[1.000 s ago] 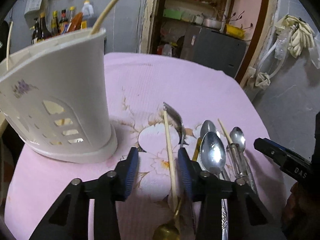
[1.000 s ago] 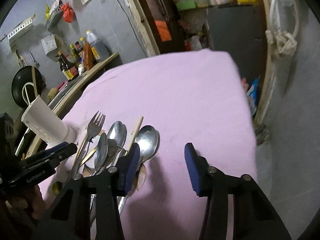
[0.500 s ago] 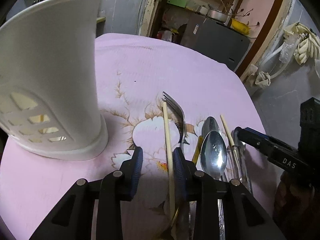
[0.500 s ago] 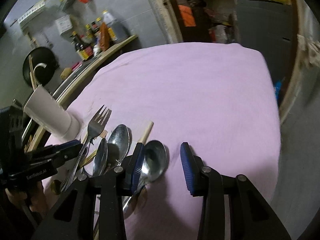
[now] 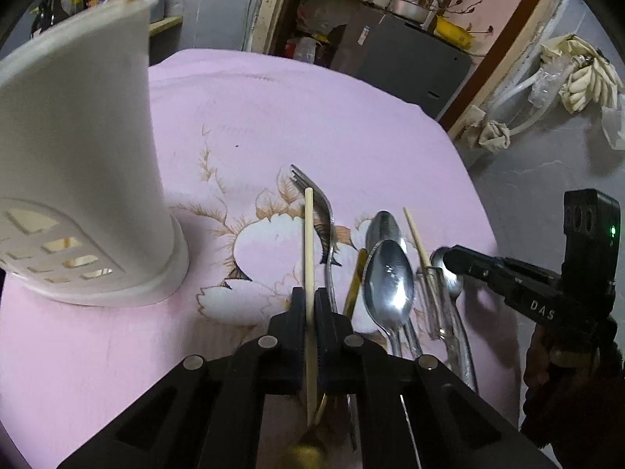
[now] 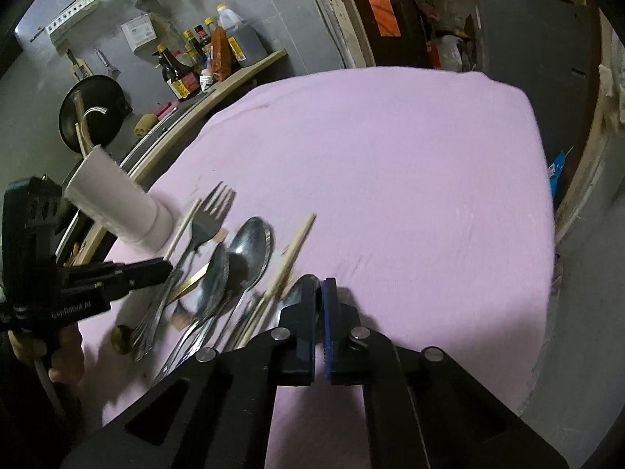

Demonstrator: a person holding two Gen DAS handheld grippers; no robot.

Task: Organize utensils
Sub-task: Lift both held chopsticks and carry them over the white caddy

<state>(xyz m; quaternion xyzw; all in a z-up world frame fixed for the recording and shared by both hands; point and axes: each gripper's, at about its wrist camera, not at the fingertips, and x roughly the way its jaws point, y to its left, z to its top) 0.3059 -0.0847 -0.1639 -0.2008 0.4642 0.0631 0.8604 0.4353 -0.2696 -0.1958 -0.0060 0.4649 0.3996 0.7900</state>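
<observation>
Left wrist view: left gripper (image 5: pixel 308 305) is clamping a chopstick (image 5: pixel 308 242), its jaws having just closed on it; the stick is running between the pads and pointing far across the cloth (image 5: pixel 312 117).
Right wrist view: right gripper (image 6: pixel 318 293) is sitting with its jaws having just closed, pads nearly meeting; a small spoon (image 6: pixel 295 293) is lying right at the left pad, but whether it is pinched I cannot tell.
Holder: a white holder (image 5: pixel 78 156) is standing upright at the far left of the cloth, well apart from the utensils.
Utensils: a fork (image 5: pixel 320 211) is lying just right of the gripped chopstick; two larger spoons (image 5: pixel 388 273) are overlapping further right, with a second chopstick (image 5: pixel 416 234) beside them.
Second chopstick, right view: it (image 6: pixel 293 250) is lying just left of the right gripper, angled far-right.
Shelf: bottles (image 6: pixel 207 54) are standing on a ledge at the far left.
</observation>
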